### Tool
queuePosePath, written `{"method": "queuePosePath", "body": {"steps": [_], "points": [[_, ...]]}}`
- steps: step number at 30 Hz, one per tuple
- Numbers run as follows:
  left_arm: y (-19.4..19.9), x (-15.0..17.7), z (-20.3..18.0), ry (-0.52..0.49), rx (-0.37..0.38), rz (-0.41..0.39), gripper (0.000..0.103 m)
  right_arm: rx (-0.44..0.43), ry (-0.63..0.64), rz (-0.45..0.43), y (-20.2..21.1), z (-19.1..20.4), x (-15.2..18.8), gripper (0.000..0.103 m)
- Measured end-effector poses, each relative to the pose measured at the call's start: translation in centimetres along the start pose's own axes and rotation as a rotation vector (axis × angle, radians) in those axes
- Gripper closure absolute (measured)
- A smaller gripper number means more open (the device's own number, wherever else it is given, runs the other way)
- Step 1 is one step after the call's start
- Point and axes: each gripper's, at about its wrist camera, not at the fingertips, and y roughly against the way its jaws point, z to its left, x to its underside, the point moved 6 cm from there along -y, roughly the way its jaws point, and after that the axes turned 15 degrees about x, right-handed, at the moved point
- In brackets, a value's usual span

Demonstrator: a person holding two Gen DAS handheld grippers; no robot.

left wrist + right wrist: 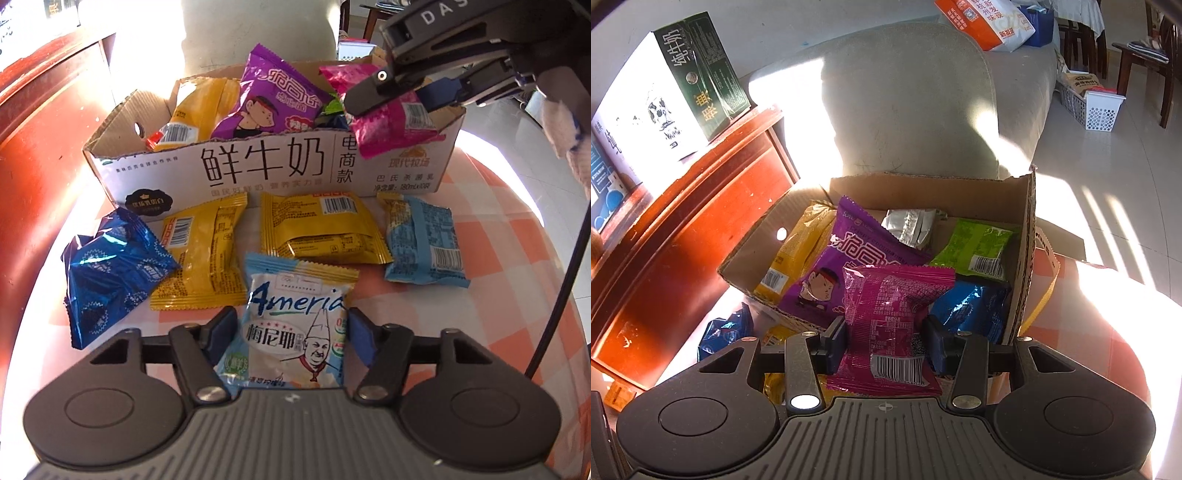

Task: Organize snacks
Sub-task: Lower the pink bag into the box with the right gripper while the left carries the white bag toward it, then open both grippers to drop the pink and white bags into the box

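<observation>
We find the right gripper point(884, 343) pinching a magenta snack packet point(892, 325) between its pads, jaws drawn in against the crinkled foil, barcode end toward the camera. The left wrist view shows that packet point(391, 122) held over the near right corner of the cardboard milk box point(266, 166), which stands at the back of the checked tablecloth point(498, 258).

The left gripper point(291, 332) is spread wide, its blue pads point(360, 332) either side of a pale blue "Ameria" biscuit packet point(295, 317) lying flat on the cloth; we cannot tell whether the pads touch it.

Inside the box we note a glossy purple packet point(831, 273), a yellow one point(798, 254), a green one point(979, 247), a silver foil pouch point(910, 225) and a blue one point(971, 306).

On the cloth before the box lie two yellow flat packets point(203, 254) point(321, 229), a crumpled blue foil packet point(110, 273) and a light blue packet point(424, 240).
</observation>
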Motion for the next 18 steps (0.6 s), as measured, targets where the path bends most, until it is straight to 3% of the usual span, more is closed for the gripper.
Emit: {"method": "queuePosePath", "body": {"steps": [7, 12, 18], "points": [[1.6, -1.5, -0.3, 0.063, 0.008, -0.045, 0.051, -0.033, -0.004, 0.001, 0.5, 0.1, 0.0, 0.059], [5.3, -4.7, -0.2, 0.095, -0.011, -0.177, 0.051, -0.053, -0.032, -0.026, 1.2, -0.3, -0.7, 0.059], [7.6, -9.9, 1.5, 0.103, -0.117, -0.338, 0.051, -0.044, -0.087, -0.129, 2.5, -1.6, -3.0, 0.059]]}}
